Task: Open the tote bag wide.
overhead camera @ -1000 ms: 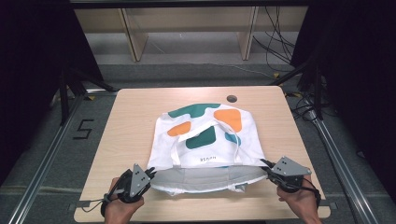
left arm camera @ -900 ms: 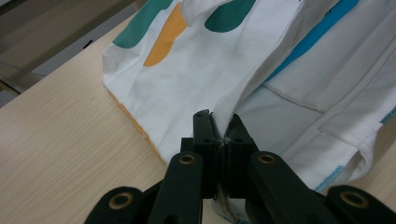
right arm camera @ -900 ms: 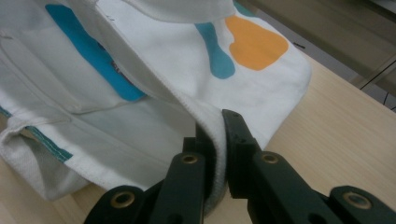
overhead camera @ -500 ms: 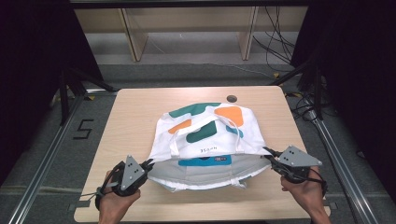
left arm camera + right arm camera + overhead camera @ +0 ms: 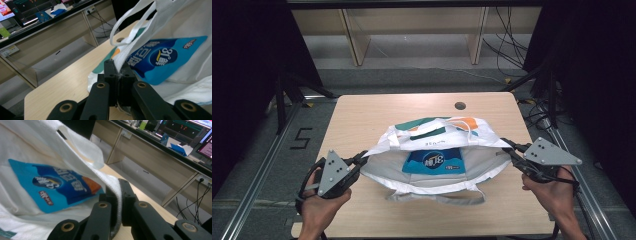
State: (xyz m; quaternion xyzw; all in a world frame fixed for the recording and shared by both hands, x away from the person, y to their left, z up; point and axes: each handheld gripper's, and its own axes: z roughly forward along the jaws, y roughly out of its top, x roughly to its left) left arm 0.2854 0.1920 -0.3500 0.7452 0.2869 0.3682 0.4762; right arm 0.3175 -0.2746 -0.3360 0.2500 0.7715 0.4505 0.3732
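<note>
Here, left gripper: black jaws together, clamped on the left edge of the white tote bag's upper mouth hem; in the left gripper view the woven rim is pinched between the two pads. Held by the person's left hand, grey three-cornered plate on top.

Right gripper: jaws together, clamped on the right edge of the same hem; the right gripper view shows the cloth folded over and pressed between the pads. Held by the right hand.

Tote bag: white cloth with teal and orange shapes printed on its far side, lying on the near half of the wooden table, its mouth facing the person. Upper hem lifted and stretched taut between the two grippers, mouth gaping; lower layer and a handle strap resting on the tabletop near the front edge.

Blue packet: flat pouch with white lettering, lying inside the bag on its lower layer, midway between the grippers.

Table: one dark round hole near the far edge, well apart from the bag.
</note>
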